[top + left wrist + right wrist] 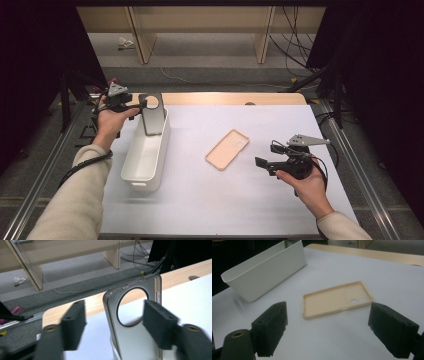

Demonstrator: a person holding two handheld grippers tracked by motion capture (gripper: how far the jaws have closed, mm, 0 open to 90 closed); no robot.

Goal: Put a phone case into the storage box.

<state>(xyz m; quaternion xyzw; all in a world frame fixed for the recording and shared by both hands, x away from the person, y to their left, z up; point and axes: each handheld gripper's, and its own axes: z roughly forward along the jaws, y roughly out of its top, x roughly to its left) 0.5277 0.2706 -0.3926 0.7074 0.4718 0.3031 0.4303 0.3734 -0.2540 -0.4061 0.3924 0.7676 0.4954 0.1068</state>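
While the left gripper (131, 105) stands with its jaws apart around the grey phone case (153, 114), the pads do not press on it. This case stands upright at the far end of the white bin (145, 157). The right gripper (264, 164) is released and empty, near the beige phone case (227, 149), which lies flat on the table (210, 200).
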